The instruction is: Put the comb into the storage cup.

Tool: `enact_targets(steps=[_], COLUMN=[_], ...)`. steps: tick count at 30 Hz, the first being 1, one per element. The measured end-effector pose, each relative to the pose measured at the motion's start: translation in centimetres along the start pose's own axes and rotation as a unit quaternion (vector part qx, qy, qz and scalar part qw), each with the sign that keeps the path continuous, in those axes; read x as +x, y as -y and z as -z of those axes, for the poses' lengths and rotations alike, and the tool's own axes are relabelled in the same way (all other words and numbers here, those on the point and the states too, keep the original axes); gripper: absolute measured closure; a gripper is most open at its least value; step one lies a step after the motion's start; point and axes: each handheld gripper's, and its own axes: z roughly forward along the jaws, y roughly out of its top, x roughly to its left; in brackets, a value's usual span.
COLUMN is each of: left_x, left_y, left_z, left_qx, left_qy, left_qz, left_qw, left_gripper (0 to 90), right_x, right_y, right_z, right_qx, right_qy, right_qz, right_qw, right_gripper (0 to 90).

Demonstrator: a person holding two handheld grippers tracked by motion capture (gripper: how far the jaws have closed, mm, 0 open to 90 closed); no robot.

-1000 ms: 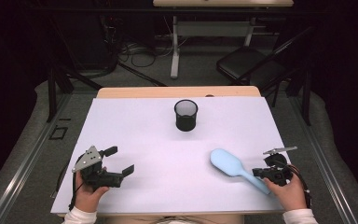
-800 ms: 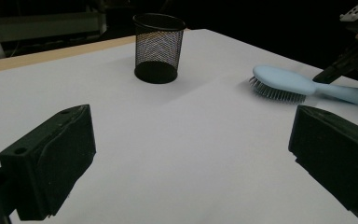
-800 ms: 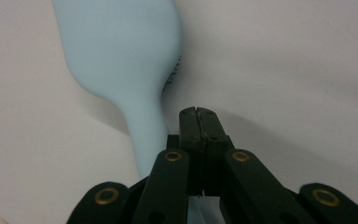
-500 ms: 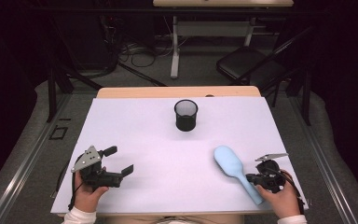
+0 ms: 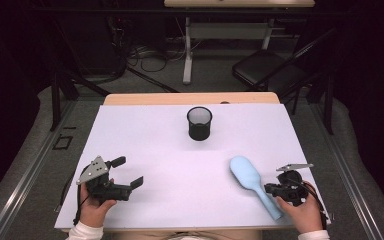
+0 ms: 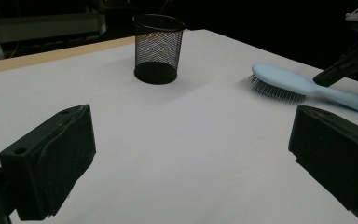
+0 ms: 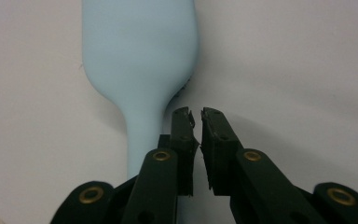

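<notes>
My left gripper point(image 5: 125, 172) sits at the desk's point(image 5: 145, 135) left with its fingers point(image 6: 51, 163) spread wide and empty, same place as before, with the mesh cup point(image 5: 199, 123) at the far middle. The blue hairbrush point(image 5: 252, 182) lies bristles down at the right near edge, shifted a bit nearer me than in the earlier frame. My right gripper point(image 7: 196, 114) has pulled back with it and now rests just beside the handle, its fingers point(image 7: 182, 126) barely parted, having just cracked open with nothing between them, so I judge a grasp on the brush comes next.
</notes>
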Motion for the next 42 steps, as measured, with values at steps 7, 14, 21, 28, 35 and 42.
enact_targets(steps=[7,14,21,28,35,42], left_x=[0.0,0.0,-0.1,0.0,0.0,-0.1], left_y=[0.0,0.0,0.0,0.0,0.0,0.1], left_z=[-0.1,-0.1,-0.1,-0.1,-0.1,-0.1], left_qx=[-0.001,0.001,-0.001,0.001,-0.002,-0.003], left_qy=[0.001,0.003,0.001,0.003,0.002,-0.001], left_qz=[0.000,-0.001,0.000,0.000,0.002,0.004], left_qw=[1.0000,1.0000,1.0000,1.0000,1.0000,1.0000], left_gripper=[0.5,0.5,0.5,0.5,0.5,0.5], right_x=[0.0,0.4,1.1,2.3,3.2,3.4], right_y=[-0.2,-0.5,-0.9,-1.4,-1.8,-2.1], right_z=[0.8,1.5,1.9,2.3,2.4,2.4], right_qx=[-0.014,-0.024,-0.026,-0.026,-0.025,-0.014], right_qy=[0.003,0.000,0.009,0.012,0.001,0.013], right_qz=[-0.003,-0.007,-0.003,0.020,0.031,0.042], right_qw=[0.9999,0.9997,0.9996,0.9994,0.9992,0.9989], right_gripper=[69.5,53.0,33.1,27.5,24.1,3.0])
